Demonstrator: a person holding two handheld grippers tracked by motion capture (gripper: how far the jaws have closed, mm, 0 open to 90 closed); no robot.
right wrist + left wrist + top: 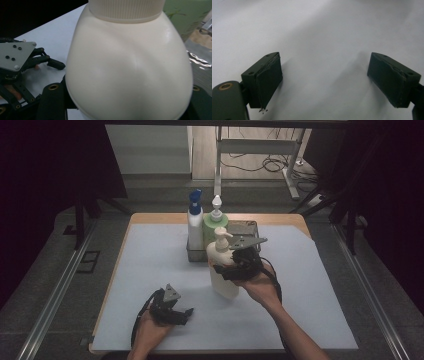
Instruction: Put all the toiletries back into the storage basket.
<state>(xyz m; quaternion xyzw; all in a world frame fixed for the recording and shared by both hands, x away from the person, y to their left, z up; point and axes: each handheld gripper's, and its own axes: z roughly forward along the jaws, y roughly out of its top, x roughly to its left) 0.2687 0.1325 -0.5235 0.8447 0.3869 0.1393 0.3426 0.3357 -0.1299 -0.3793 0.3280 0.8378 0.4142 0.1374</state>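
Right gripper [226, 266] clamps cream pump bottle [223, 270]; left gripper [186, 312] wide, over white mat [150, 270].

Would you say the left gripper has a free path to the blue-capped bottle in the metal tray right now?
Probably yes. The left gripper rests open on the bare white sheet, and the blue-capped bottle stands at the tray's left end. The cream bottle in the right gripper sits further right.

Cream pump bottle [223, 270]: plastic, rounded shoulders, ribbed collar, pump head on top w/ nozzle pointing right. Roughly upright, slight tilt, clamped at upper body by right gripper [226, 268]. Sits just in front of metal tray [251, 225], over white mat [150, 270].
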